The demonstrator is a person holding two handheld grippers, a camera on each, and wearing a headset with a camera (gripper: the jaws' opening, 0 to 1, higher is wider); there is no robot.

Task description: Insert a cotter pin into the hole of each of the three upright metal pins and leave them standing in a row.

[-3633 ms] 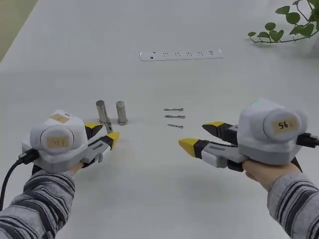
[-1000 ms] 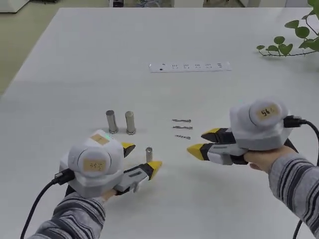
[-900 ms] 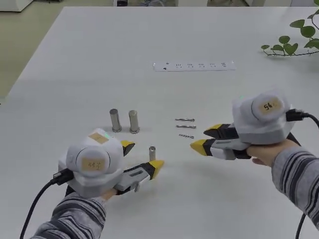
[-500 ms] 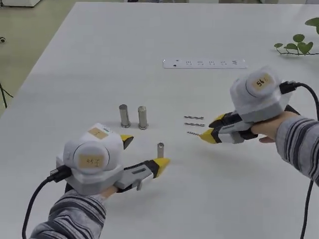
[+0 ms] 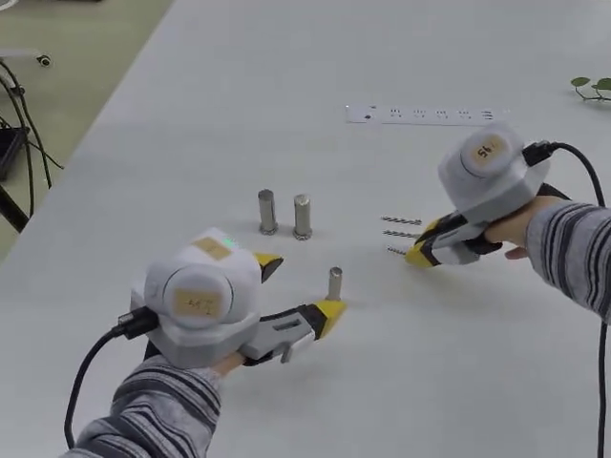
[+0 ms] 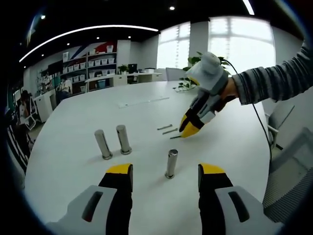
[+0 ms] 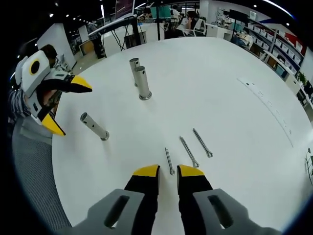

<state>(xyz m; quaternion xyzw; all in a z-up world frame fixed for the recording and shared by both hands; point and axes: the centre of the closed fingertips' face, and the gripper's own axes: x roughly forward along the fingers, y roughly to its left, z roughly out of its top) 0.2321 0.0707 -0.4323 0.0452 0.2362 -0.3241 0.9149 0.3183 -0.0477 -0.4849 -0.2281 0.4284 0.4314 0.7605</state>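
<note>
**Q:** Where are the pins?
**A:** All three stand upright on the table. Two pins stand side by side, near each other but not touching. The third pin stands well apart from them, nearer the person. The three do not form a row.

**Q:** Where are the cotters?
**A:** Three cotters lie loose and roughly parallel on the table, to the right of the pins. None is fitted to a pin. The holes in the pins are too small to make out.

**Q:** What is the state of each tool?
**A:** Left gripper: the jaws are wide apart, with one tip on each side of the third pin. The left gripper view shows clear table between the pin and each tip, so there is no contact. Right gripper: the tips are down at the table and the jaws are drawn to a narrow gap. They straddle the end of the near cotter. The right gripper view shows space beside the cotter, so it is judged not yet clamped.

**Q:** How far along is the task?
**A:** No insertions are complete out of three. The step in hand appears to be the first pickup, with the right gripper closing on the near cotter and the left gripper placed to steady the third pin. What remains is to grip that cotter, insert it, repeat for the other two pins, and set the third pin in line with the pair.

**Q:** Is anything else on the table?
**A:** A power strip lies well beyond the work and is not in the way.
</note>
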